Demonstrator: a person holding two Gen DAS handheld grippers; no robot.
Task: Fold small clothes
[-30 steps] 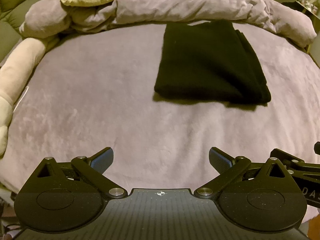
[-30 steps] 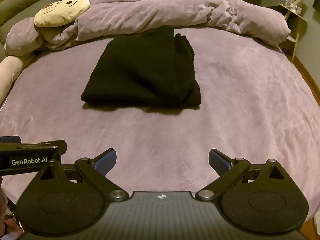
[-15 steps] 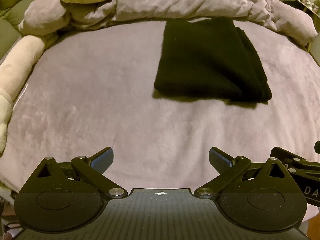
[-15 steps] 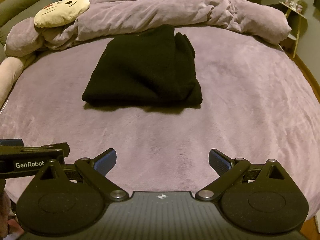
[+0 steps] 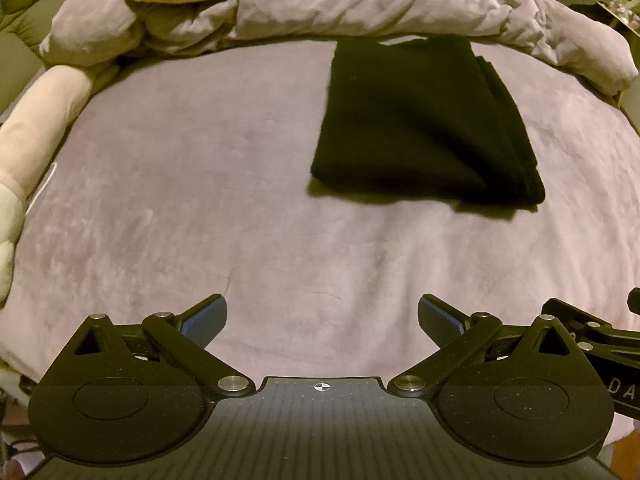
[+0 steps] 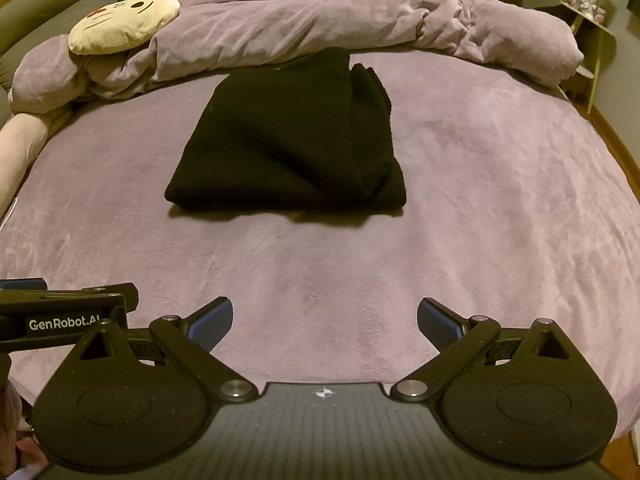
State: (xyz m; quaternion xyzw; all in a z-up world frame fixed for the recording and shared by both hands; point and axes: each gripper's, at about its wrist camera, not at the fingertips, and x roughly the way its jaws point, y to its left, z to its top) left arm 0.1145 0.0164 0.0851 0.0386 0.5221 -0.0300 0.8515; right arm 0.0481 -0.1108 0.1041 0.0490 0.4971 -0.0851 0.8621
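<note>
Both claws, left gripper (image 5: 322,316) and right gripper (image 6: 324,318), gape wide and empty, well short of folded black garment (image 6: 288,140) on bed (image 6: 480,200); fold looks finished, next likely withdrawal or final tidy.

Dim warm light — soft shadows, fisheye-warped edges.

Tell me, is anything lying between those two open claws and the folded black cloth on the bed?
Nothing visible. Only bare purple bedsheet lies between the left gripper, the right gripper and the folded black garment. The rumpled purple duvet sits behind it.
</note>
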